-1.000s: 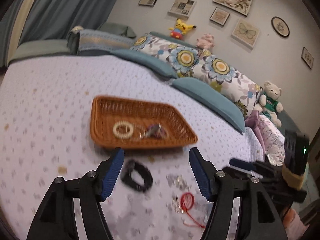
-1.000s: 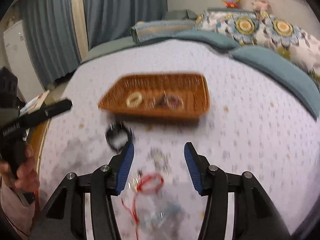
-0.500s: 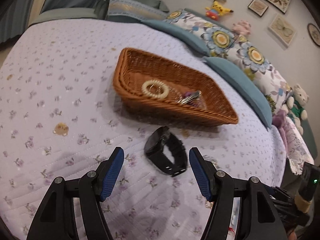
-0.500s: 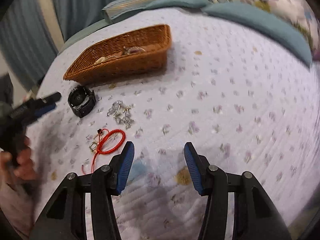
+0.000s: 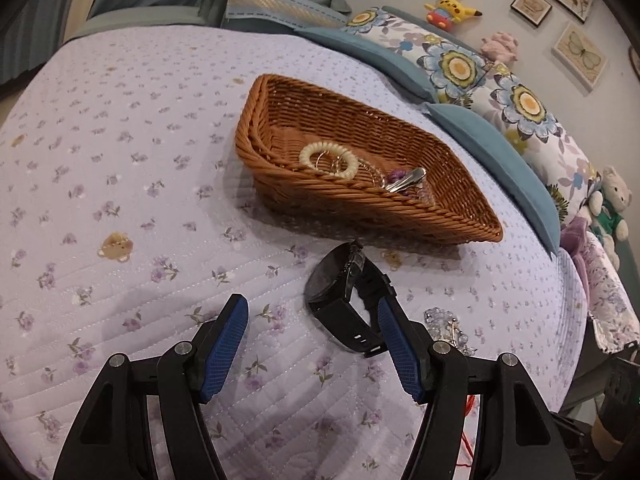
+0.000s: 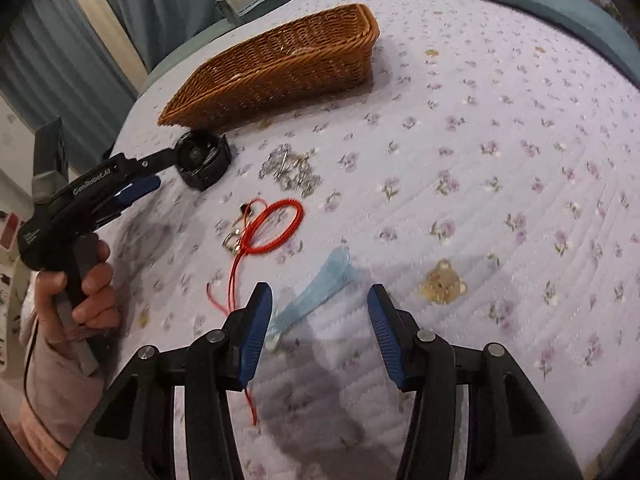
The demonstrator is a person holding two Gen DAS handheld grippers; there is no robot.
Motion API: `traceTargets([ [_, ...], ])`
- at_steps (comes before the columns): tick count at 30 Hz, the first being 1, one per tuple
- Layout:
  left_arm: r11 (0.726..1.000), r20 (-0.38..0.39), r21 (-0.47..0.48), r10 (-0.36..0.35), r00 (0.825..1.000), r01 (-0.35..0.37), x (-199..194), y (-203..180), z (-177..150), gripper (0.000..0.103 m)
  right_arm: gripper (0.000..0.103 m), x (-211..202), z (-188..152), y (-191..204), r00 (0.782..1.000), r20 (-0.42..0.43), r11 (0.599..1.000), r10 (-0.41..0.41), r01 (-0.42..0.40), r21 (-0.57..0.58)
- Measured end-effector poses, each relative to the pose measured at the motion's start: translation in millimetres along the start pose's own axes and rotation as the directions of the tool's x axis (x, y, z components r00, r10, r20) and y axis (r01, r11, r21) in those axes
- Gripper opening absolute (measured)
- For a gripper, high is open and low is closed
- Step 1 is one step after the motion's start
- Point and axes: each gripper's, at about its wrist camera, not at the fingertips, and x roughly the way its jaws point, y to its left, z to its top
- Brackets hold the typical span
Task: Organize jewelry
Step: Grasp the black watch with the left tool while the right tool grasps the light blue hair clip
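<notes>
Where legible, "GenaRobot.AI" on left gripper (image 6: 156, 176)

The only lettering that can be read is white print along the black body of the left tool (image 6: 160, 172), seen from the right wrist view: it reads roughly "GenaRobot.AI", with the middle letters soft. A smaller white marking sits lower on the same body, near the handle, too small to make out. The framed pictures (image 5: 580, 54) on the wall show drawings, and no words on them can be read.
</notes>
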Motion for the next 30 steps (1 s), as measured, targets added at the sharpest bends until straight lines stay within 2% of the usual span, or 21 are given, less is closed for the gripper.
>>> traceTargets([
  [5,0.999,0.007,0.052,0.009,1.000,-0.009,9.0,-12.4,3.2,0.069,0.049,10.2,5.3,12.0,0.996,0.023,0.996,-0.081,0.082,-0.044],
  [8,0.995,0.000,0.098,0.028,1.000,-0.028,17.7,-22.9,3.9,0.069,0.034,14.1,9.7,13.7,0.997,0.027,0.996,-0.071,0.072,-0.054],
  [12,0.993,0.005,0.110,0.042,0.999,-0.043,20.8,-26.8,4.5,0.069,0.028,19.5,13.7,14.5,0.997,0.030,0.996,-0.073,0.075,-0.054],
  [13,0.993,0.007,0.108,0.045,0.999,-0.045,20.9,-26.5,4.6,0.067,0.026,20.2,14.4,15.7,0.997,0.031,0.996,-0.071,0.073,-0.060],
  [15,0.993,-0.006,0.108,0.053,0.999,-0.052,25.0,-25.8,4.3,0.052,0.024,22.5,14.8,19.3,0.997,0.031,0.994,-0.070,0.072,-0.077],
  [17,0.992,-0.028,0.113,0.064,0.998,-0.061,30.2,-25.5,3.5,0.045,0.023,23.3,14.2,24.9,0.997,0.034,0.992,-0.074,0.077,-0.103],
  [19,0.992,-0.023,0.115,0.063,0.998,-0.060,29.9,-26.0,3.3,0.042,0.021,23.6,13.7,31.5,0.997,0.038,0.988,-0.064,0.068,-0.135],
  [21,0.992,-0.025,0.113,0.065,0.998,-0.062,30.7,-25.2,3.0,0.032,0.016,23.8,12.1,37.1,0.998,0.040,0.984,-0.051,0.057,-0.167],
  [24,0.993,-0.023,0.106,0.062,0.998,-0.060,30.4,-23.0,3.2,0.024,0.016,22.5,8.6,46.6,0.999,0.047,0.974,-0.022,0.032,-0.222],
  [30,0.990,-0.015,0.130,0.060,0.998,-0.057,28.2,-27.3,0.3,0.024,0.016,19.1,5.2,49.8,0.999,0.049,0.970,0.023,-0.010,-0.244],
])
